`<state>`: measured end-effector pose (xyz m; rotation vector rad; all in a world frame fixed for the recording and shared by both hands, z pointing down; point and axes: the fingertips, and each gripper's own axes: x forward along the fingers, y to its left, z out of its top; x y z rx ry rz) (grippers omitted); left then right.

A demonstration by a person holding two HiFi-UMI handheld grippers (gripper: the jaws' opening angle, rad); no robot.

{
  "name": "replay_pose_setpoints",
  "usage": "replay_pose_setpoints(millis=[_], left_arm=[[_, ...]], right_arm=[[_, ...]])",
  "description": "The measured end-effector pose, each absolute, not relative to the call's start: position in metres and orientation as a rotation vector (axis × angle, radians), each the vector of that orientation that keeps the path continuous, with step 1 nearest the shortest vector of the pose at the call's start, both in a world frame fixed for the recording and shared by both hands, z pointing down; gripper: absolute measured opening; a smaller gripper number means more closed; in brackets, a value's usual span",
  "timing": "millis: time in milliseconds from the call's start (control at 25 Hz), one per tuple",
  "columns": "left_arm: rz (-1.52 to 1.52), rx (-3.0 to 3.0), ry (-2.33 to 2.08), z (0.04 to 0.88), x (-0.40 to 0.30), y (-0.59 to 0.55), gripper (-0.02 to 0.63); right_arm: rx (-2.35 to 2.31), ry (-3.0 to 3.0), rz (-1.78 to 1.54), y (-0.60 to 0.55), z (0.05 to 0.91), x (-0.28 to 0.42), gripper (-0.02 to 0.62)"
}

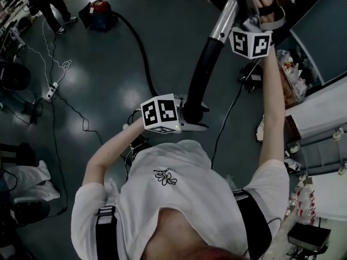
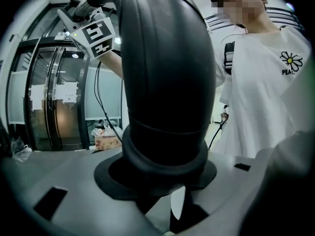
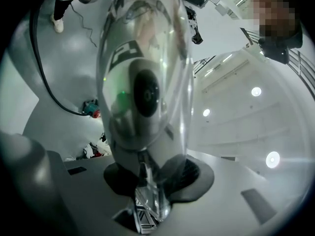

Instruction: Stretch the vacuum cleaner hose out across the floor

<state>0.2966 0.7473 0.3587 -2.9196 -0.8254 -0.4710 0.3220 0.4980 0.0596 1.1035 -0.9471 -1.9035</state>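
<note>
The left gripper (image 2: 165, 183) has its jaws partly closed and clamped on the thick end of a black curved pipe (image 2: 162, 73). The right gripper (image 3: 150, 186), raised higher, has its jaws partly closed on the shiny metal tube (image 3: 142, 82) that continues that pipe. From near the left gripper, the black hose (image 1: 142, 53) lies in a curve across the grey floor (image 1: 103, 96) to the red vacuum cleaner (image 1: 100, 12), well apart from the person.

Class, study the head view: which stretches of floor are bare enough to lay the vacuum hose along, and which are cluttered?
Bare floor lies between the hose and the metal tube; another patch lies between hose and power strip. Crowded: cables at left, shelving at right.
</note>
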Motion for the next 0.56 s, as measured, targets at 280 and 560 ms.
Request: replay_pose_setpoints(millis=[280, 560], left_arm=[[-0.446, -2.918, -0.810, 0.364, 0.297, 0.758, 0.201], [-0.391, -2.915, -0.850, 0.358, 0.312, 0.778, 0.201]], right_arm=[[1.071, -0.944, -1.943, 0.507, 0.063, 0.305, 0.151], [1.035, -0.978, -1.937, 0.511, 0.066, 0.304, 0.151]])
